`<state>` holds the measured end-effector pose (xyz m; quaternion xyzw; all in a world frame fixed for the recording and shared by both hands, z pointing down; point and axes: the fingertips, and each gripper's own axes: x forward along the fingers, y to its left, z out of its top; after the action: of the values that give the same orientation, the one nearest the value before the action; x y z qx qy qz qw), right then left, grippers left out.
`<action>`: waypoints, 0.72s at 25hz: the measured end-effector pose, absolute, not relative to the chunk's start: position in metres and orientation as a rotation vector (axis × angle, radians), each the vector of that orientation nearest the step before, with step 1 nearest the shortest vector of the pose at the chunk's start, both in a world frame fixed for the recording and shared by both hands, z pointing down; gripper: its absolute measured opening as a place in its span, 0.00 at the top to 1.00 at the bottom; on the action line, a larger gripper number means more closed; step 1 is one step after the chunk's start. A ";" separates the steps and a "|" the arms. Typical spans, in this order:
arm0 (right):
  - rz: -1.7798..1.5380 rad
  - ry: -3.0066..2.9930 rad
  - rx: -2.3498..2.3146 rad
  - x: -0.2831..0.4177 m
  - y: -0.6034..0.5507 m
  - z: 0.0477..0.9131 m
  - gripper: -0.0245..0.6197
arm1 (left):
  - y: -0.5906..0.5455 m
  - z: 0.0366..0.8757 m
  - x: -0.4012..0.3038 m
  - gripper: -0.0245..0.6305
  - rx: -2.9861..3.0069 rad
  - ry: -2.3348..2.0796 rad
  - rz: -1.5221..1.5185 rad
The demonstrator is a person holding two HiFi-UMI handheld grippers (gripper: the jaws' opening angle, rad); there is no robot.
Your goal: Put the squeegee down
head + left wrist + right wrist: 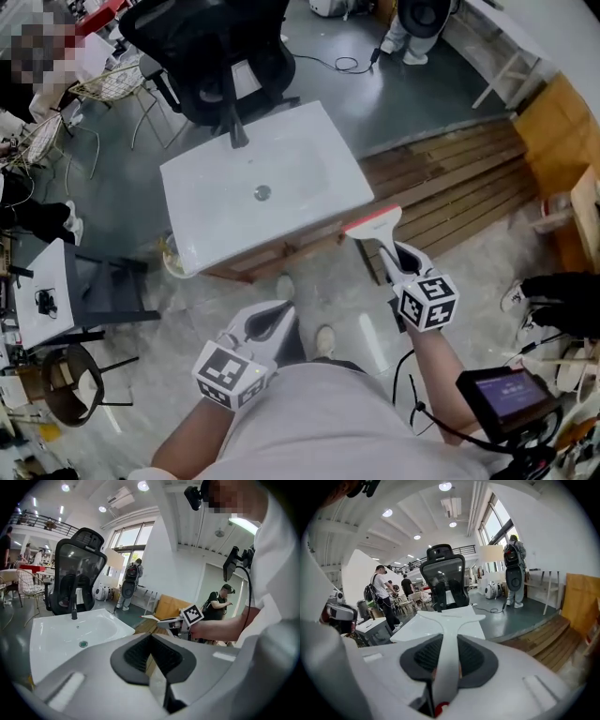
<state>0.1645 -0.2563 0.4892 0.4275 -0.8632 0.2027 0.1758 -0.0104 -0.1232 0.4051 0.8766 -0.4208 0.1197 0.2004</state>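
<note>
My right gripper (398,258) is shut on the white handle of a squeegee (375,225). Its red-edged blade points toward the right front corner of a white sink basin (216,220). In the right gripper view the squeegee (449,620) runs straight out between the pads, its T-shaped head over the sink (410,632). My left gripper (274,314) hangs low in front of the sink, its jaws together with nothing in them. The left gripper view shows the left gripper (151,641), the sink (51,634) at the left, and the squeegee (157,618) at the right.
A dark faucet (234,127) stands at the sink's back edge, a black office chair (220,47) behind it. A wooden pallet floor (450,183) lies right of the sink, with small tables (42,291) and a wire chair at the left. People stand in the background.
</note>
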 end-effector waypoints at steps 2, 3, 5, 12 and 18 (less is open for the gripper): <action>0.569 -2.437 1.205 0.150 -0.286 0.499 0.81 | -0.147 0.410 -0.021 0.95 2.450 -1.171 0.326; 0.567 -2.429 1.207 0.142 -0.300 0.504 0.81 | -0.159 0.413 -0.026 0.95 2.451 -1.165 0.326; 0.570 -2.403 1.215 0.129 -0.327 0.515 0.81 | -0.185 0.417 -0.037 0.95 2.455 -1.145 0.329; 0.553 -2.339 1.204 0.081 -0.434 0.535 0.81 | -0.285 0.412 -0.079 0.95 2.478 -1.103 0.325; 0.533 -2.288 1.192 0.042 -0.513 0.571 0.81 | -0.338 0.417 -0.112 0.95 2.476 -1.079 0.343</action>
<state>0.0418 -0.5125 0.5713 0.4380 -0.8407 0.1960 0.2510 -0.1116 -0.3375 0.4169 0.8895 -0.3877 0.1231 0.2082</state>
